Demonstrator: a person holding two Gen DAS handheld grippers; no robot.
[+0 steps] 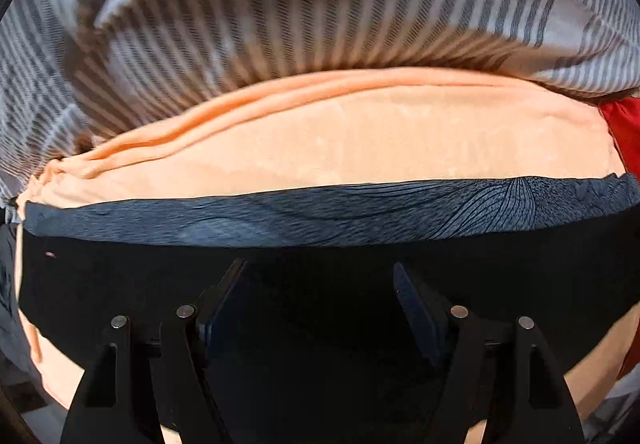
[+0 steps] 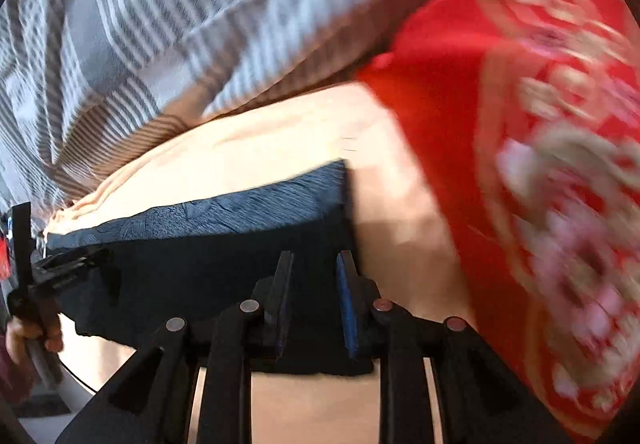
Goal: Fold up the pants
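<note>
The black pants [image 1: 160, 284] lie flat on a peach sheet [image 1: 360, 139], with a blue patterned band [image 1: 360, 211] along their far edge. My left gripper [image 1: 318, 268] hangs straight down over the middle of the black cloth, jaws wide open and nothing between them. In the right wrist view the pants [image 2: 180, 276] end at a right edge beside my right gripper [image 2: 315, 258]. Its jaws stand a narrow gap apart over that edge. The cloth under them looks flat, and I see none of it pinched between the pads.
A grey and white striped blanket [image 1: 280, 3] is bunched behind the sheet. A red patterned cloth [image 2: 540, 163] lies to the right, close to the pants' edge. A person's hand [image 2: 24, 336] holds the other gripper at the left.
</note>
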